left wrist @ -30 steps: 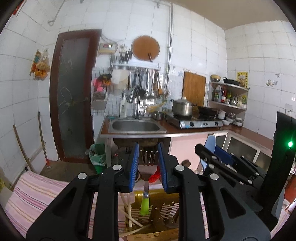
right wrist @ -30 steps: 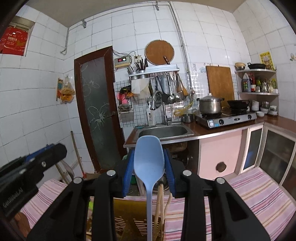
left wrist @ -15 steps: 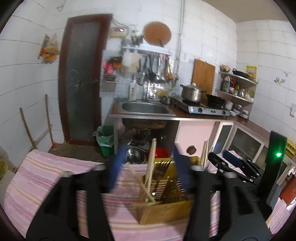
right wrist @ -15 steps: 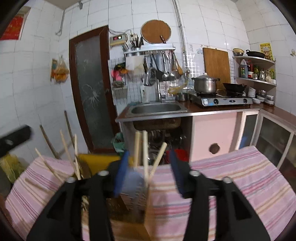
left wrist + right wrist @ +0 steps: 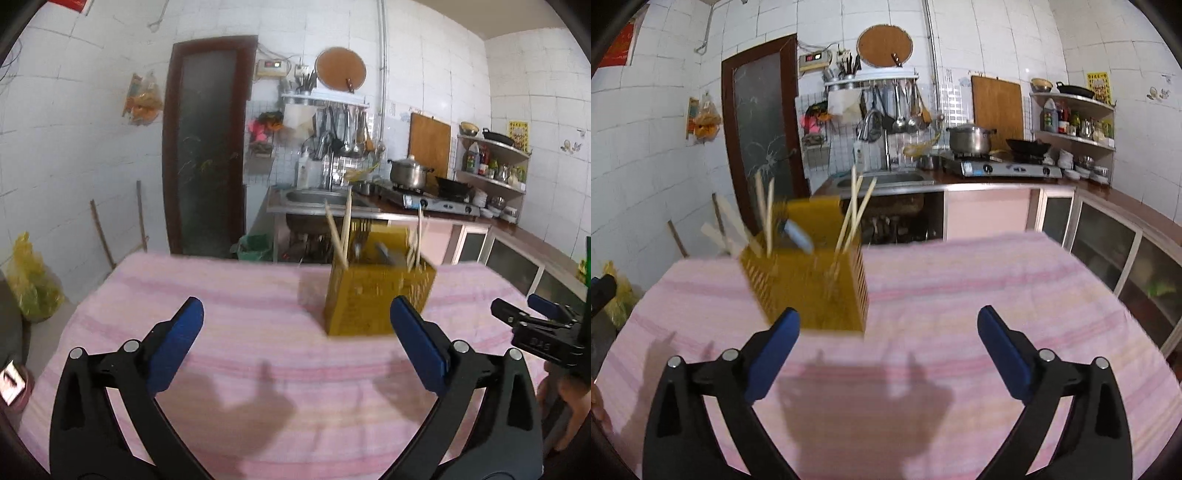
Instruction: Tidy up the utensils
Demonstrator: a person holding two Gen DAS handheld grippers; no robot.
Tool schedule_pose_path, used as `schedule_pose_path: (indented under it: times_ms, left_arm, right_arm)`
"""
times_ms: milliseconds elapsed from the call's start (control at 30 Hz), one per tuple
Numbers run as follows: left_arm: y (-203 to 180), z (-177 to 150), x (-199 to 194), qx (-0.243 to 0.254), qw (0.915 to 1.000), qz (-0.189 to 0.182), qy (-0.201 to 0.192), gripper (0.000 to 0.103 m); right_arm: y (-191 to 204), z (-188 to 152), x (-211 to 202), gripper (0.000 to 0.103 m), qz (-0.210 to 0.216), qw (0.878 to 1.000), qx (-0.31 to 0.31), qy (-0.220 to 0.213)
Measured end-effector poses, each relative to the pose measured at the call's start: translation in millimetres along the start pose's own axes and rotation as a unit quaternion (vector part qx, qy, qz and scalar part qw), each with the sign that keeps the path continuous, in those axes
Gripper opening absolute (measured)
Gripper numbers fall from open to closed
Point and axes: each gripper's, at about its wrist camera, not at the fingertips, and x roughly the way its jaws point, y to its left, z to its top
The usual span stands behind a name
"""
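Note:
A yellow slotted utensil holder (image 5: 376, 295) stands on the pink striped tablecloth (image 5: 258, 332). It holds several wooden chopsticks (image 5: 338, 232) and a bluish spoon (image 5: 798, 232). It also shows in the right wrist view (image 5: 809, 291). My left gripper (image 5: 295, 317) is open and empty, in front of the holder and a little left of it. My right gripper (image 5: 886, 325) is open and empty, in front of the holder and to its right. The right gripper also shows at the right edge of the left wrist view (image 5: 535, 325).
The table's far edge (image 5: 960, 240) faces a kitchen counter with a sink (image 5: 317, 197), a gas stove and a pot (image 5: 408, 173). A dark door (image 5: 207, 147) is at the back left. A yellow bag (image 5: 33, 280) sits on the floor at the left.
Both grippers have opened and pulled back from the holder. The blue spoon left my right gripper and the green-handled utensil left my left gripper. Both views now show the holder from farther away.

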Motion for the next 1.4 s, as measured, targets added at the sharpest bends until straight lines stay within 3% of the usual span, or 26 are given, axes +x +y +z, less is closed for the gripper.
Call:
schedule_pose_path:
  times_ms: [100, 200, 500, 1000, 1400]
  left_arm:
    - [-1, -29, -18, 0.011, 0.9999, 0.010, 0.002, 0.098]
    - [1, -53, -30, 0.011, 0.9997, -0.005, 0.020, 0.098]
    - [7, -101, -39, 0.027, 0.9996, 0.004, 0.012, 0.098]
    - [-3, -99, -53, 0.038, 0.9981, 0.022, -0.043, 0.098]
    - [-1, -98, -63, 0.032, 0.9969, 0.028, -0.066, 0.098]
  right_arm:
    - [7, -32, -24, 0.098, 0.006, 1.000, -0.009, 0.008]
    - [15, -53, -42, 0.098, 0.006, 1.000, -0.018, 0.003]
    - [27, -104, -79, 0.099, -0.014, 0.997, -0.049, -0.058]
    - [17, -108, -86, 0.099, -0.022, 0.996, -0.021, -0.089]
    - [22, -114, -102, 0.099, -0.021, 0.992, -0.035, -0.122]
